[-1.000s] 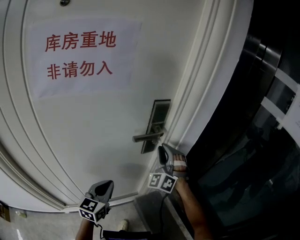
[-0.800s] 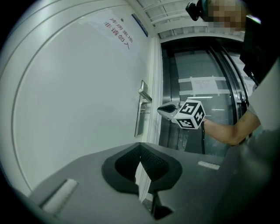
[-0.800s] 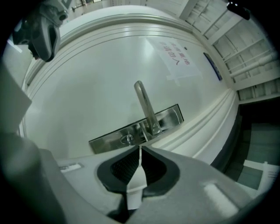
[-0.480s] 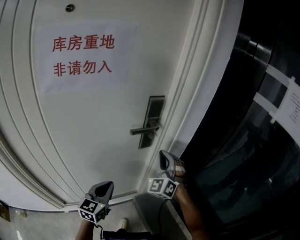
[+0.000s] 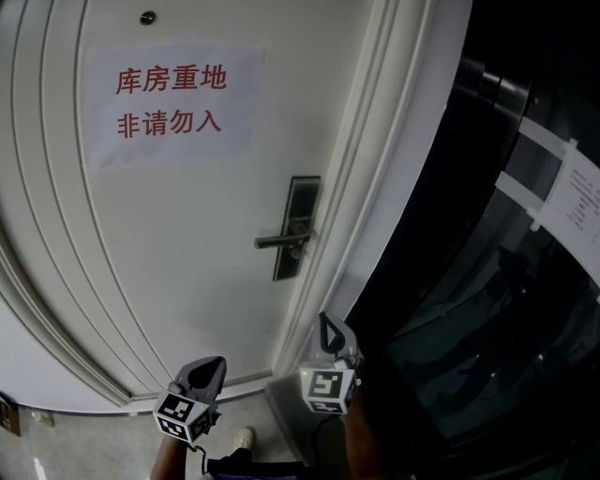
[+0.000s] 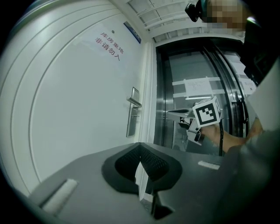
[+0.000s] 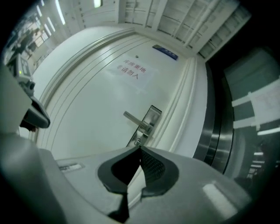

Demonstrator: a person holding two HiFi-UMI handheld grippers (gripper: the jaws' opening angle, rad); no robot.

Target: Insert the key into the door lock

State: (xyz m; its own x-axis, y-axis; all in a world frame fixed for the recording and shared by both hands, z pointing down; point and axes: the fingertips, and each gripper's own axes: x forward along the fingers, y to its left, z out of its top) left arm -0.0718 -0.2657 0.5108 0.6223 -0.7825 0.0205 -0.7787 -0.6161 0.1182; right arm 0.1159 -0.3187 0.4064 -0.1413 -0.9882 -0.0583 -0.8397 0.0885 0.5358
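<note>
one door lock (image 5: 296,225), a tall dark plate with a lever handle (image 5: 275,241) pointing left, sits at the right edge of the white door (image 5: 187,281). a small round cylinder (image 7: 138,141) shows just under the lever, and whether a key sits in it is too small to tell. the right gripper (image 7: 140,148) points level at that lock, well apart from it, its jaws pressed together with nothing between them. in the head view it hangs below the lock, beside the door frame (image 5: 366,141), its marker cube (image 5: 328,387) facing the camera. the left gripper (image 6: 140,146) is further left and lower, also aimed at the door, its jaws together at the tips and empty. above the lock a paper notice (image 5: 173,101) with red characters is stuck to the door, and a small dark peephole (image 5: 147,17) sits over it. right of the frame stands a dark glossy panel (image 5: 469,309) with pale paper strips (image 5: 548,150) taped across it.
</note>
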